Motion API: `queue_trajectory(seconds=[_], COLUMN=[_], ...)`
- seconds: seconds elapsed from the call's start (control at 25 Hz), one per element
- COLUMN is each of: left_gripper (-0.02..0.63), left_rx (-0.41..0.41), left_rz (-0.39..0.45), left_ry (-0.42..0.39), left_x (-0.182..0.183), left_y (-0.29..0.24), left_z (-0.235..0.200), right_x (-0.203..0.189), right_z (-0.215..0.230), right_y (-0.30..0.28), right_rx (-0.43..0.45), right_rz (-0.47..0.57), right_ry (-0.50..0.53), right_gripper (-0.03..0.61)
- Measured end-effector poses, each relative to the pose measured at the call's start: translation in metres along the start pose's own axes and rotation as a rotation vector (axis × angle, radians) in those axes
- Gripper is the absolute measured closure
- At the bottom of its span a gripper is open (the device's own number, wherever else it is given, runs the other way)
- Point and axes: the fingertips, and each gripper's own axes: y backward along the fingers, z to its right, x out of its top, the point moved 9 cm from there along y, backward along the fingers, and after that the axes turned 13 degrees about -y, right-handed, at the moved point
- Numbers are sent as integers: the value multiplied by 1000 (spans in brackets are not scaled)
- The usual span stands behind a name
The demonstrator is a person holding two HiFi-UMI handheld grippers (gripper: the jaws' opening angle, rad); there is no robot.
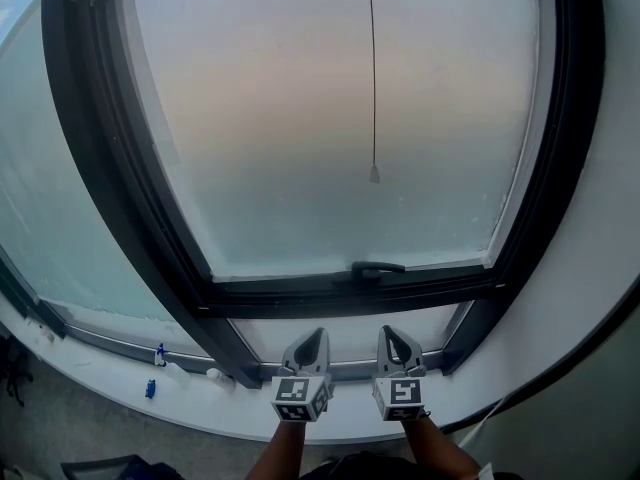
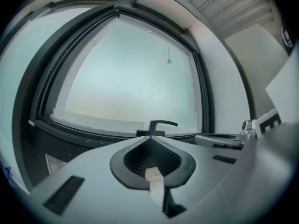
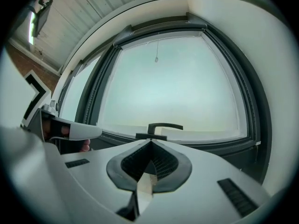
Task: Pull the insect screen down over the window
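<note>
A dark-framed window (image 1: 120,168) with frosted glass fills the head view. A thin pull cord (image 1: 372,68) hangs down its middle and ends in a small white knob (image 1: 374,174). A dark window handle (image 1: 377,266) sits on the bottom frame. My left gripper (image 1: 313,337) and right gripper (image 1: 393,335) are side by side below the handle, both shut and holding nothing. The handle (image 2: 161,123) stands just beyond the left gripper's tips in the left gripper view, with the cord knob (image 2: 168,61) high above. In the right gripper view the handle (image 3: 163,126) and knob (image 3: 156,59) lie ahead.
A white sill (image 1: 120,388) curves below the window and carries small blue and white items (image 1: 158,356) at the left. A second glass pane (image 1: 50,238) adjoins on the left. White wall (image 1: 600,298) flanks the right side.
</note>
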Motion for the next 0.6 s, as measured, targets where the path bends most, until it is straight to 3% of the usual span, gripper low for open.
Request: queue_trajectory(seconds=[0.2, 0.6], left_gripper=[611, 611], left_rx=[-2, 30], left_rz=[1, 69], left_ry=[-71, -104], left_x=[11, 43], left_y=[-7, -17], left_z=[12, 13], right_x=[12, 42], right_z=[3, 0], right_y=[-7, -13], right_rx=[36, 155], right_rz=[52, 92], right_ry=[27, 43], right_gripper=[575, 575])
